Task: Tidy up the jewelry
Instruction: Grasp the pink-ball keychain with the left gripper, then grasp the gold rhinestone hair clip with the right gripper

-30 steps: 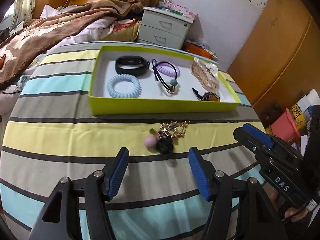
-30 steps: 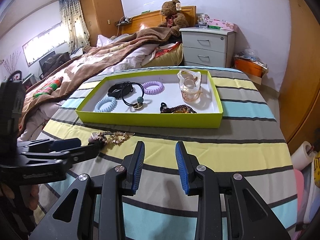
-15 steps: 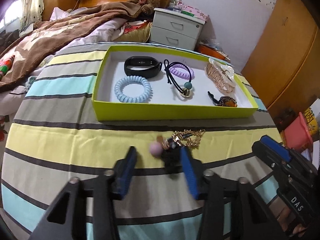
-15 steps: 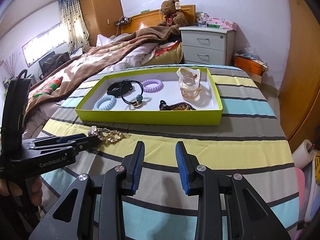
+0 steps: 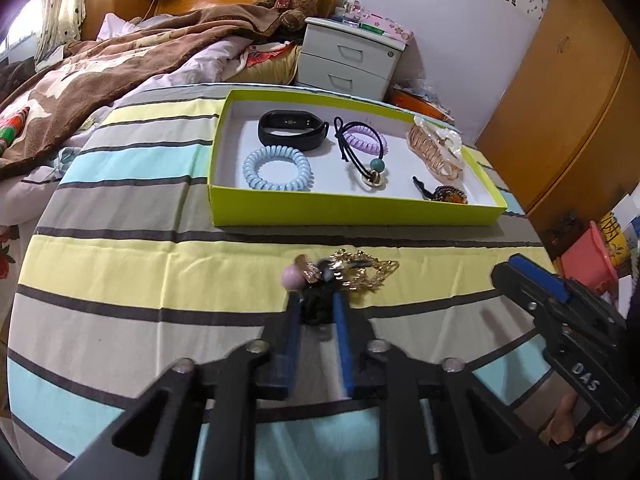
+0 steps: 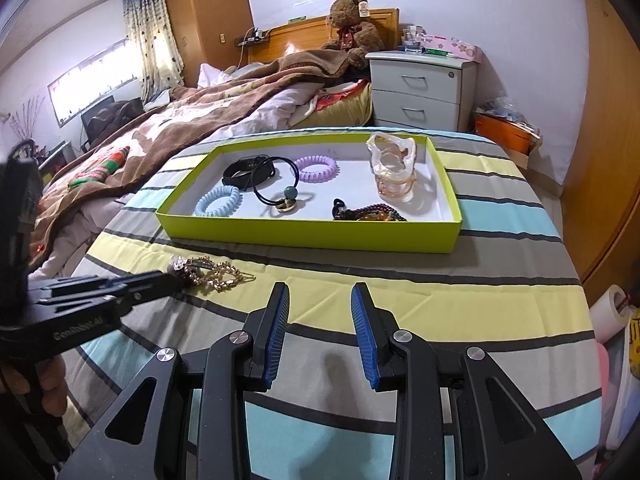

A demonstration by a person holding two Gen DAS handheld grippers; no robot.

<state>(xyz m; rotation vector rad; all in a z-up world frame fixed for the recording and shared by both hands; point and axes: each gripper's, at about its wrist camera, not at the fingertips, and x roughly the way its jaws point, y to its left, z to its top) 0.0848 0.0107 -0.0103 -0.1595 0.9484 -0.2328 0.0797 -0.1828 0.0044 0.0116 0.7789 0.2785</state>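
Closing my left hand-held gripper [image 5: 316, 308] on the black hair tie [image 5: 316, 310] tangled with a gold chain [image 5: 366, 272] on the striped desk [image 5: 120, 272] just before the green tray [image 5: 352, 210], while the right hand-held gripper [image 6: 320, 332] idles half-spread and empty, nothing blocking the lift.

One green tray [image 5: 352, 212] holds two spiral hair ties [image 5: 278, 168], one black wristband [image 5: 292, 128], one claw clip [image 5: 436, 150]; two grippers [image 6: 320, 304].
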